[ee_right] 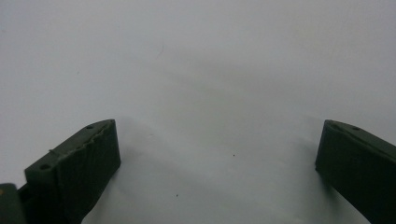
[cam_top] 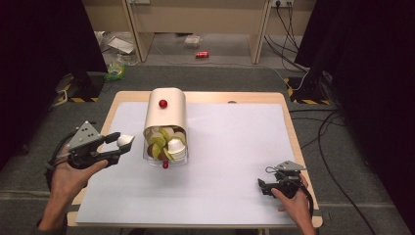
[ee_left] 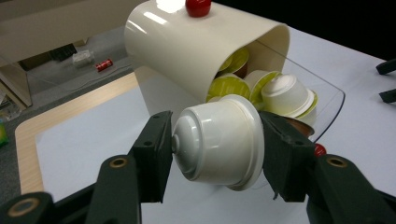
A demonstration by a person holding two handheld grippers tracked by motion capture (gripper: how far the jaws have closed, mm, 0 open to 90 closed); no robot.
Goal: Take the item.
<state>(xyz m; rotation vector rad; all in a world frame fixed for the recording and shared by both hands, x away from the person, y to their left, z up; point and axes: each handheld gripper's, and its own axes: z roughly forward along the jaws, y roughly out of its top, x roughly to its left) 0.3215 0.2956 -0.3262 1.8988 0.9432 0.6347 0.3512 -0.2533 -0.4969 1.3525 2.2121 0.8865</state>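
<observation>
Between the left gripper's [ee_left: 217, 144] jaws, a glossy white capsule [ee_left: 219, 142].

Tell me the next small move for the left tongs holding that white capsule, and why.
Probably carry the white capsule a little further clear of the capsule dispenser and lower it toward bare white mat. The left tongs grip it by base and rim, off the table, beside the dispenser's open mouth, where more capsules crowd. The right tongs rest open and aside.
</observation>
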